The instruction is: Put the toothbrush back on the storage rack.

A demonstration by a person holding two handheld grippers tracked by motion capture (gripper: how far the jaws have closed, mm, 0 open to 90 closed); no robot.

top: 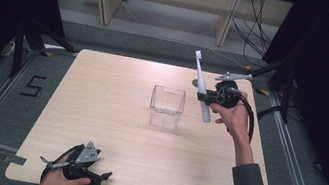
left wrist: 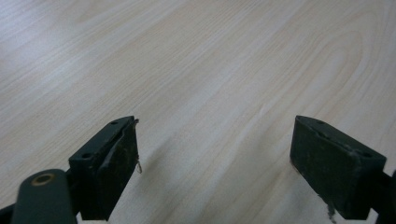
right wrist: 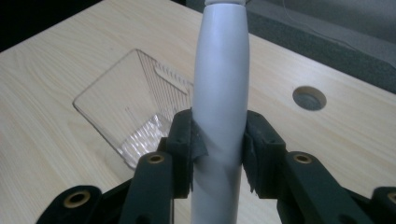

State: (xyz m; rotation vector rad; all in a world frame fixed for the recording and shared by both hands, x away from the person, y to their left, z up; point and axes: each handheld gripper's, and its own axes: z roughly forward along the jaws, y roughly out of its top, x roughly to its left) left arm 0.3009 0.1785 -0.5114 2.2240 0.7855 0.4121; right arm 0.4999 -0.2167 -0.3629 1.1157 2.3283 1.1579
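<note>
Your right gripper [top: 208,98] fingers pinch the electric toothbrush [top: 202,87] mid-handle, nearly upright, just right of the clear plastic container [top: 167,106]. Left gripper [top: 105,176] fingers spread, w/ nothing between, near table [top: 101,97] front edge.

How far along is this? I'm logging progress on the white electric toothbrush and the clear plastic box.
Done: the right gripper is shut on the white electric toothbrush, lifted off the pale wooden table. In hand: it is held beside the clear plastic box. Left: likely putting it in. The left gripper rests open.
</note>
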